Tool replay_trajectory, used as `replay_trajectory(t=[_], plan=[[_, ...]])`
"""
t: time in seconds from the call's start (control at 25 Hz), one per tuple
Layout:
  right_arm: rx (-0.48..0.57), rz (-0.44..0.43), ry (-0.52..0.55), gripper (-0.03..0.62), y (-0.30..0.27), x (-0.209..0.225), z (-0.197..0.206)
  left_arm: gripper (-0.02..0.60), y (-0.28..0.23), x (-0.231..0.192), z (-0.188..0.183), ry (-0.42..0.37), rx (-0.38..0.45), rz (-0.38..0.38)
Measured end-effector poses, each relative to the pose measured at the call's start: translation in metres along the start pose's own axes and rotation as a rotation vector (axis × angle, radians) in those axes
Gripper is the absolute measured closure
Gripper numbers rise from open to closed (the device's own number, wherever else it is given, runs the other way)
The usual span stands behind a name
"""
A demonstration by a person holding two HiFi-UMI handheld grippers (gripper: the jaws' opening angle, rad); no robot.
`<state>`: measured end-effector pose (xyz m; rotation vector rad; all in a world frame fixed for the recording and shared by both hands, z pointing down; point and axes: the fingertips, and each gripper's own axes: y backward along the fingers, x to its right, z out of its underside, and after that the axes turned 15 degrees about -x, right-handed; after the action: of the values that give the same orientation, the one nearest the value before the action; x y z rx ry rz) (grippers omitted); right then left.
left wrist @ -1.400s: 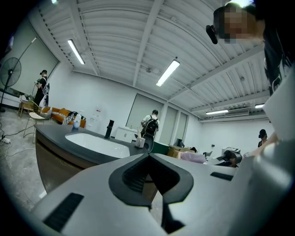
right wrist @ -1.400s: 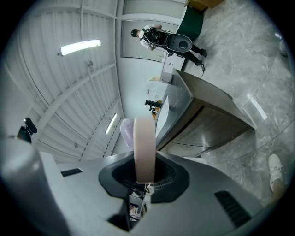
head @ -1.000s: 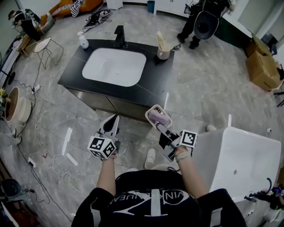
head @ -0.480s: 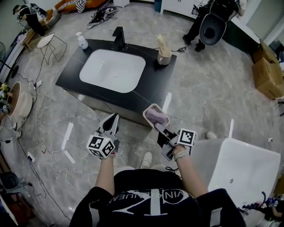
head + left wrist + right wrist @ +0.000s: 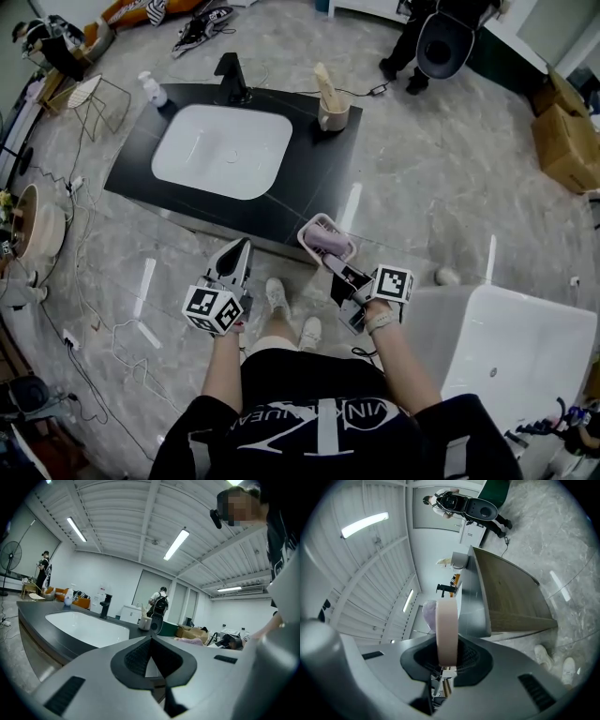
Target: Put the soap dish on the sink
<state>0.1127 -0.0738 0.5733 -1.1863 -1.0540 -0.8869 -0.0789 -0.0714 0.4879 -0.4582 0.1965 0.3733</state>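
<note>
Closer to the sink (image 5: 222, 150) than a second ago, we carry the soap dish (image 5: 326, 236) pinched by its rim in our right gripper (image 5: 332, 260), with the dark counter's (image 5: 309, 183) front corner just ahead of its jaws. Beside it, our left gripper (image 5: 242, 247) is pressed together, holding nothing.

Black short-sleeved shirt (image 5: 319, 422) with white lettering at 6 o'clock; white shoes (image 5: 278, 298) just above. Left tongs (image 5: 245, 246) and right tongs (image 5: 330, 262) are pale grey with black ribbed pads (image 5: 137, 657), each bearing a black-and-white marker cube (image 5: 216, 311).
</note>
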Motion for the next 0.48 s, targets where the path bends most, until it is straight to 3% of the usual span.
replay_trajectory(t=[0.4,0.48], plan=[[0.055,-0.054,0.010,0.533,-0.016,-0.002,-0.045,0.566,-0.057,-0.015,-0.026,-0.040,-0.016,0.075],[0.060,-0.016,-0.009,0.533,-0.018,0.000,-0.053,0.566,-0.068,-0.019,-0.035,-0.043,-0.017,0.092]])
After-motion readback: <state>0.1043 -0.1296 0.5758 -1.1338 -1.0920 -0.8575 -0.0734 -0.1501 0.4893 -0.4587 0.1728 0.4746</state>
